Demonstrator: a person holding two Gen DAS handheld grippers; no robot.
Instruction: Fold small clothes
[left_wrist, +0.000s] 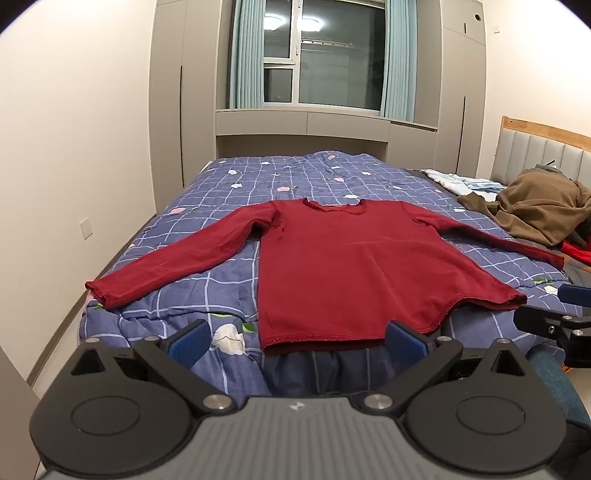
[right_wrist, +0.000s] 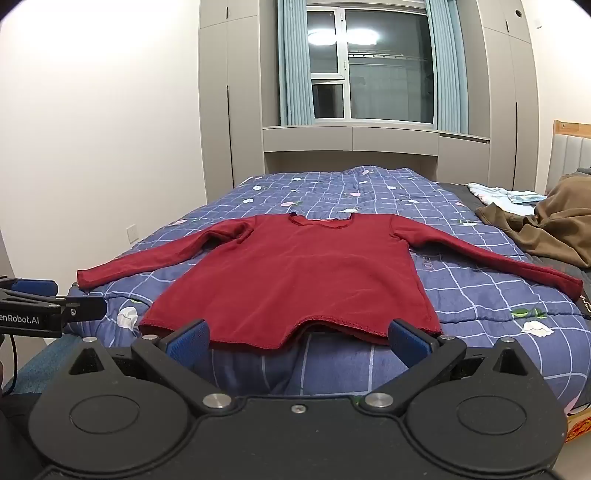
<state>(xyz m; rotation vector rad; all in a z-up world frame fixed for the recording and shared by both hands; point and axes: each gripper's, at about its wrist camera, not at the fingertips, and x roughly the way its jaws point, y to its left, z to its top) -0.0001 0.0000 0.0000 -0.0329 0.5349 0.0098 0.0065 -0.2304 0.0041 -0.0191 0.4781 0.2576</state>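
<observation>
A dark red long-sleeved top (left_wrist: 351, 266) (right_wrist: 295, 273) lies flat on the blue checked quilt (left_wrist: 229, 184) (right_wrist: 480, 295), front up, both sleeves spread out to the sides, hem toward me at the bed's near edge. My left gripper (left_wrist: 299, 341) hovers open just short of the hem, its blue pads empty. My right gripper (right_wrist: 297, 341) also stands open in front of the hem, touching nothing. In the left wrist view the right gripper (left_wrist: 554, 314) shows at the right edge; in the right wrist view the left gripper (right_wrist: 48, 302) shows at the left edge.
A brown garment (left_wrist: 535, 210) (right_wrist: 554, 225) and light blue clothes (left_wrist: 461, 182) (right_wrist: 502, 195) are piled at the bed's right side by the padded headboard (left_wrist: 546, 151). Grey wardrobes and a window stand behind the bed. A white wall runs along the left.
</observation>
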